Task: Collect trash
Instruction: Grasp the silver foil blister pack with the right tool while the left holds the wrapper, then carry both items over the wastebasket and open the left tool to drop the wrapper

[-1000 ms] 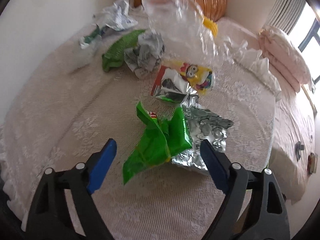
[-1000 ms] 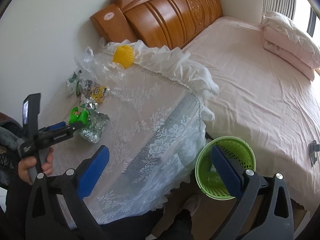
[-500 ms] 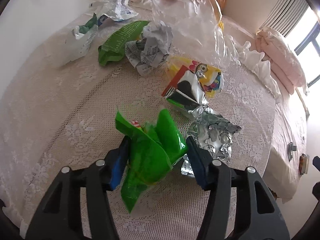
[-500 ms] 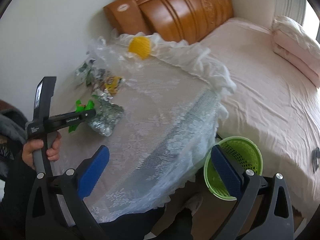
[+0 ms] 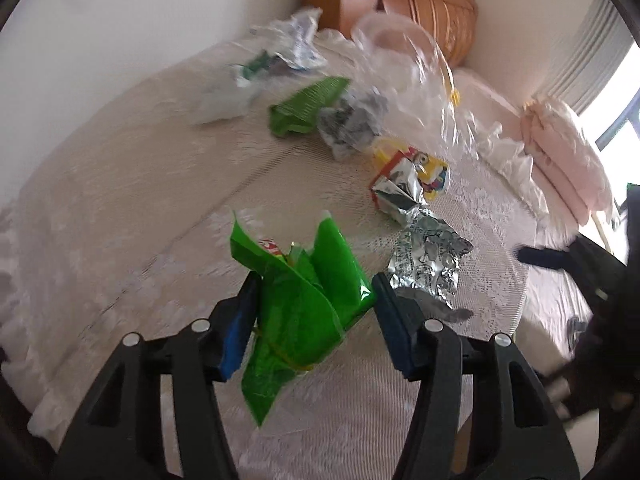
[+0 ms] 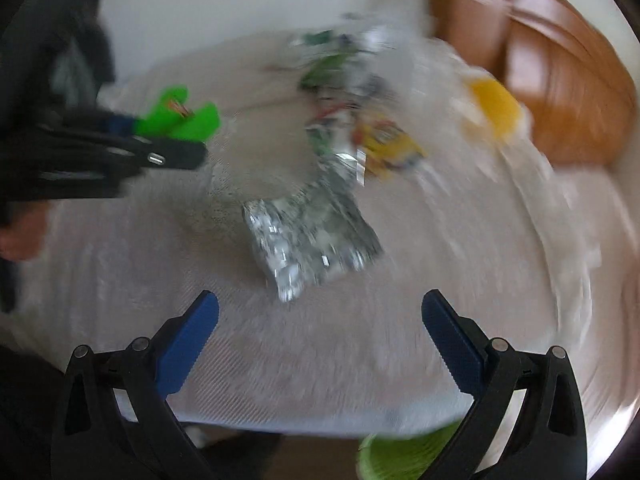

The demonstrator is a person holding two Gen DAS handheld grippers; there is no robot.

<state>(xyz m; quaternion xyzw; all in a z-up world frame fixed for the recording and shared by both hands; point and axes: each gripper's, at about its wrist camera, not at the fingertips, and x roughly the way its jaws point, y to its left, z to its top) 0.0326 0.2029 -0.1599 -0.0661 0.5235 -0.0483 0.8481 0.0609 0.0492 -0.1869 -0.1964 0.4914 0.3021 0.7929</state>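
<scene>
Your left gripper (image 5: 310, 314) pinches one green wrapper (image 5: 300, 308), raised off the lace table (image 5: 120, 200). Your right gripper (image 6: 320, 322) hovers wide apart; one silver wrapper (image 6: 310, 236) lies at its 12 o'clock.

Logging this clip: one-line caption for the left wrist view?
Left tongs shut on green wrapper above lace tablecloth, silver foil wrapper beside.

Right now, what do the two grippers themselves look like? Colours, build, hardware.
Both match. The left gripper and the right gripper each have two matte black plastic arms with triangular cut-outs and silver rivets at the pivots. The fingers carry blue ribbed pads. No cables or readable markings show. A bare hand shows at the right view's left edge.
</scene>
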